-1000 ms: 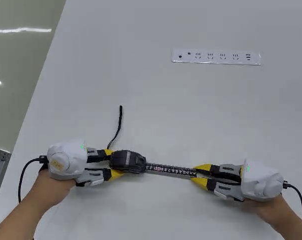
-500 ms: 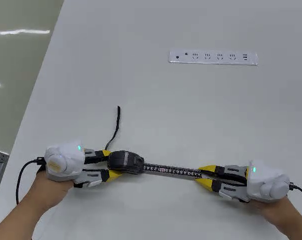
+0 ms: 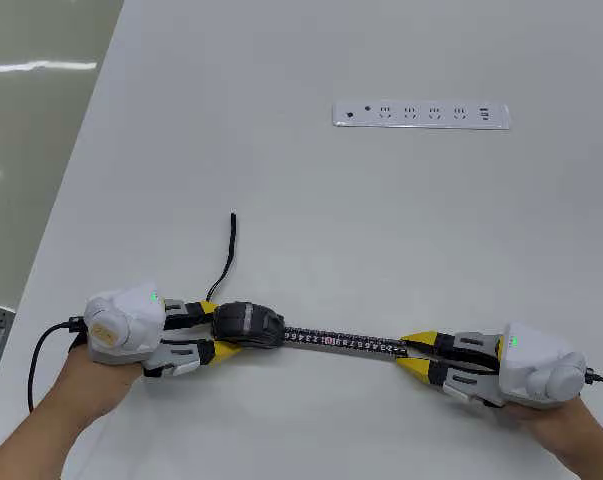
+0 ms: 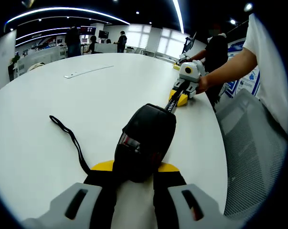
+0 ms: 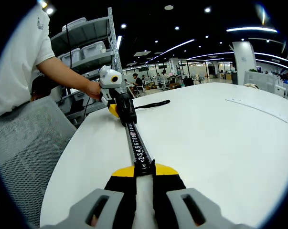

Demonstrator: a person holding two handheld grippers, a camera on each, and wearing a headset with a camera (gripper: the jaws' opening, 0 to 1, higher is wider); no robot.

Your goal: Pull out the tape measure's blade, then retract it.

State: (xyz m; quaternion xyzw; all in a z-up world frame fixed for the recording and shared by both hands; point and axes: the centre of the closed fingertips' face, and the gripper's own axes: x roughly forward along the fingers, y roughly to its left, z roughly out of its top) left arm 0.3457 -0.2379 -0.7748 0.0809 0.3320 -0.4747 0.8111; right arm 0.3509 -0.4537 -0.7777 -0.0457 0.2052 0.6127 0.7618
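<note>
While the black tape measure case [image 3: 249,324] is clamped by the left gripper [image 3: 220,327], the extended blade [image 3: 341,342] is pinched at its right end by the right gripper [image 3: 411,351].

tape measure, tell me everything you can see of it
The black, rounded, plastic-looking tape measure case sits on or just above the white table, clamped between the yellow-tipped jaws of the left tool. Its dark blade with pale printed numbers runs out straight to the right tool, whose jaws are shut on its far end. A thin black wrist strap trails from the case across the table. A small reddish detail shows on the case in the left gripper view.
</note>
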